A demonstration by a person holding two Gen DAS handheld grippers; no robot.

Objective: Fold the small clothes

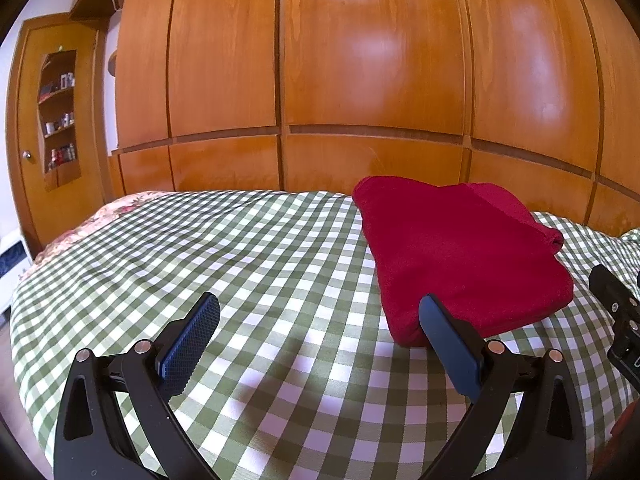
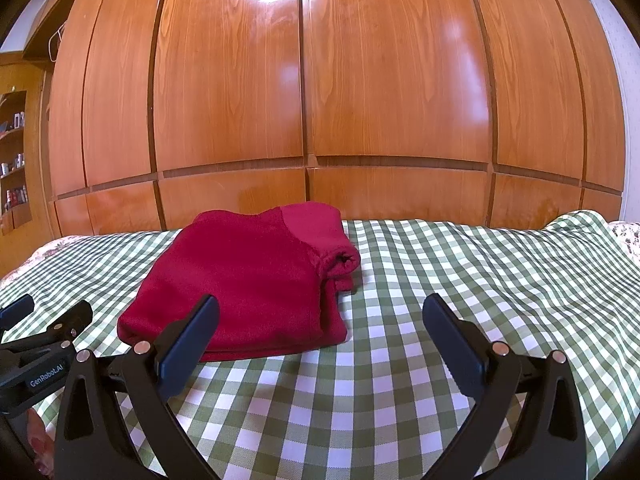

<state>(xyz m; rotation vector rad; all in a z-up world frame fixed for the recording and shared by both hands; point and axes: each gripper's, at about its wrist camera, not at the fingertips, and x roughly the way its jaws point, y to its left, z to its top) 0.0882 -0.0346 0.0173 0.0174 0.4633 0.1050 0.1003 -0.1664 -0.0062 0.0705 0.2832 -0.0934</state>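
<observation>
On the checked bedspread [image 1: 248,264], near the far edge by the wooden wardrobe [image 1: 360,60], lies the red garment [image 1: 460,256], folded into a thick, squarish stack with a rolled sleeve or cuff poking out on its right side, clearest from the right wrist view. Left gripper [image 1: 320,316] hovering low, jaws spread wide, nothing between them, its right finger just before the stack's near left corner. Right gripper [image 2: 320,316] likewise wide apart and empty, its left finger overlapping the stack's near edge in view; touching or not, cannot tell. Looks nearly finished, by the shape of it: perhaps one tidy-up or a last fold left. To do that well: come in flat and low, slide one finger under the near edge rather than pinching the top layer alone, and catch every layer together so the stack does not peel apart. Fleece-like cloth, probably soft and springy, so a firm bite and a slow lift. Worth tucking that loose rolled end in first, then pressing down to set the crease. Shelf [image 1: 58,116] with small bottles off to the left, well apart from the work.
</observation>
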